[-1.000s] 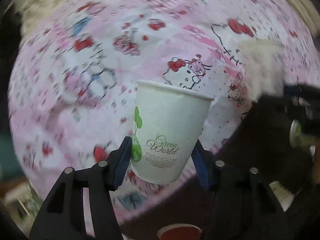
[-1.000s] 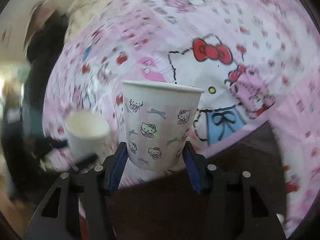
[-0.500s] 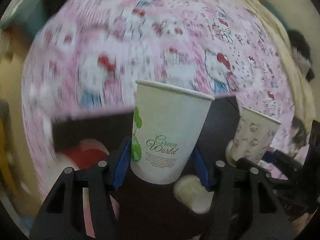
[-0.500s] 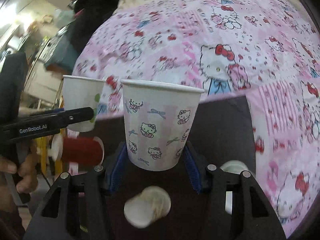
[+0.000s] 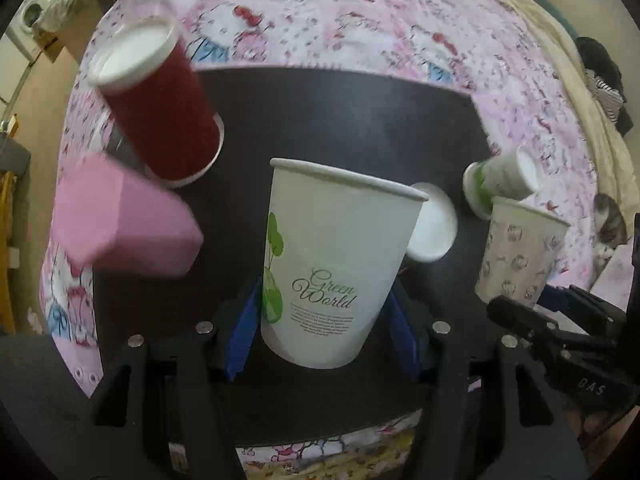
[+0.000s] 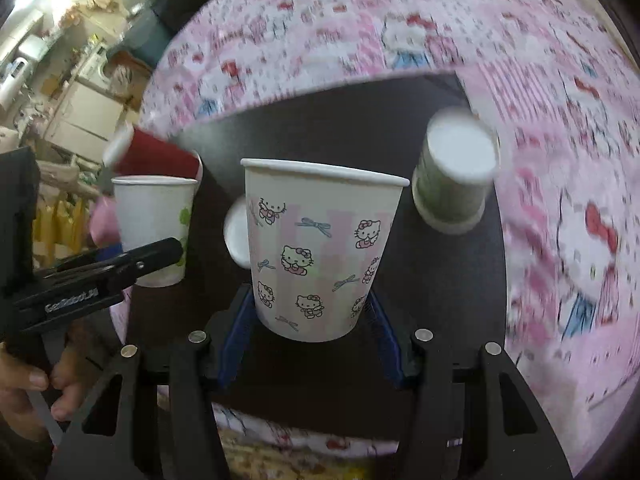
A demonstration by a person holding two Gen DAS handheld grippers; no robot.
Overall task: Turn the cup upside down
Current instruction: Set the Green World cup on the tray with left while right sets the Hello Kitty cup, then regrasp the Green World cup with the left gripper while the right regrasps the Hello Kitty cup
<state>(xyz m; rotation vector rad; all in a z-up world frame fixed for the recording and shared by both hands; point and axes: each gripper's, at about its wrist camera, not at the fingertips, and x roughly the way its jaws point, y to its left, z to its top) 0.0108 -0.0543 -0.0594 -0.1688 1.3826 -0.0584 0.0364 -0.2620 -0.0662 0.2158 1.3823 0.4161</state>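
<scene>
Both cups are held mouth-first over the dark tray (image 5: 360, 120).
Left gripper (image 5: 322, 334) clamps the Green World cup (image 5: 332, 264); right gripper (image 6: 312, 330) clamps the kitty-print cup (image 6: 320, 248); each cup's long axis runs straight out along the fingers.

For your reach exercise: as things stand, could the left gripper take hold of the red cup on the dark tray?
Probably not yet. The left gripper is shut on the Green World cup, so its jaws are full. The red cup itself stands unobstructed on the dark tray.
</scene>
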